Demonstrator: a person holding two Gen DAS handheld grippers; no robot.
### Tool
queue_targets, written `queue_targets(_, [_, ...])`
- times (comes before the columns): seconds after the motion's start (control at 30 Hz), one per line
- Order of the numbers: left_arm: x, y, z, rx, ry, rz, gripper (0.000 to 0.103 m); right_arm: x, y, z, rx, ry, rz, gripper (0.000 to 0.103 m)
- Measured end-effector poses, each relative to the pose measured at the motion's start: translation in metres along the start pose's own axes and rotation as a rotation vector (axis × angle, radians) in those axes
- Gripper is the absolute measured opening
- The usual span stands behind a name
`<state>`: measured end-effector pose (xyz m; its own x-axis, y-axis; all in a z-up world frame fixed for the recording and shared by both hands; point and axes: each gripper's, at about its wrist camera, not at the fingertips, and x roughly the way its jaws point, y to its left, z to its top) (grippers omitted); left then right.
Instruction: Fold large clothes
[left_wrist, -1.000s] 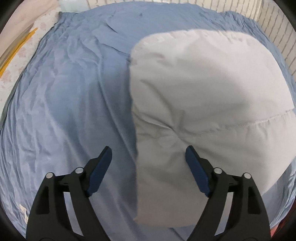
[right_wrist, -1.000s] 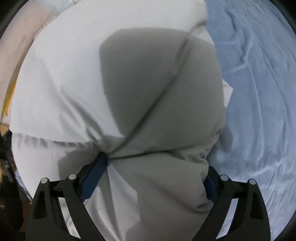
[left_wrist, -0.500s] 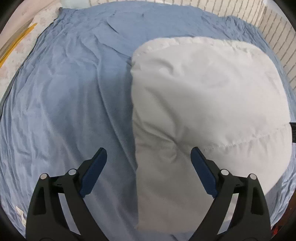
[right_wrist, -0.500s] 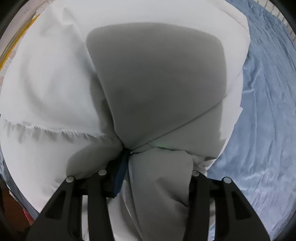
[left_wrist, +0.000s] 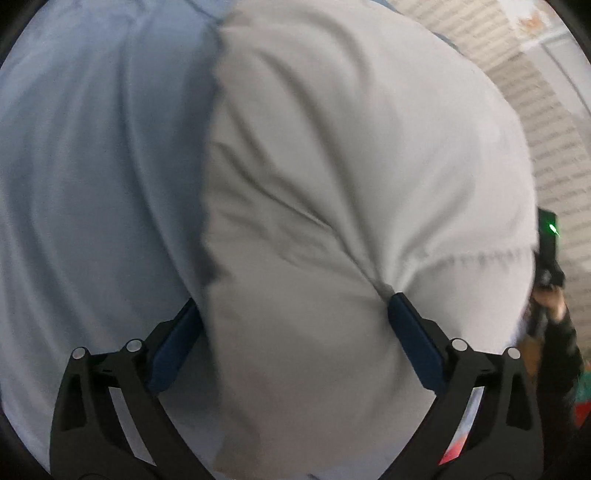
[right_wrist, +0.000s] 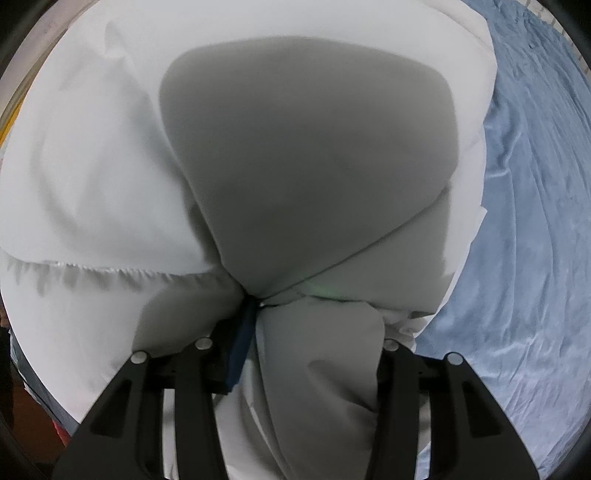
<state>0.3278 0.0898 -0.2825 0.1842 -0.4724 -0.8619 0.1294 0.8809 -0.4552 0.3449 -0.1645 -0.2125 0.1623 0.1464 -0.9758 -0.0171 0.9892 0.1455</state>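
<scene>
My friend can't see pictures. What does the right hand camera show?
The right gripper is pinching a thick bunch of a puffy white quilt that fills nearly the whole picture. A big grey shadow lies across the quilt's middle, and a wrinkled blue bed sheet shows along the right side.

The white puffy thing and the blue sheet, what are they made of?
The white puffy thing looks like smooth, matte woven cloth over soft filling: it bulges and has a stitched seam. The blue sheet looks like thin cotton-like cloth with a slight sheen, full of fine wrinkles. Exact fibres cannot be told.
</scene>
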Motion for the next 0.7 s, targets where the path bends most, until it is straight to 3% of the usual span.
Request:
queue_targets(0.2, [0.025, -0.014, 0.034, -0.013, 0.099, -0.051, 0.1, -0.001, 0.006, 0.004, 0.009, -0.003, 0.009, 0.047])
queue_targets(0.27, [0.029, -0.023, 0.042, -0.006, 0.122, -0.044, 0.095, -0.002, 0.005, 0.006, 0.011, -0.004, 0.011, 0.047])
queue_targets(0.57, [0.027, -0.085, 0.041, 0.126, 0.053, 0.208, 0.071, 0.006, -0.026, -0.003, 0.026, 0.007, 0.027, 0.047])
queue_targets(0.7, [0.031, -0.107, 0.038, 0.157, 0.01, 0.297, 0.062, -0.005, -0.031, 0.007, 0.034, -0.007, 0.028, 0.041])
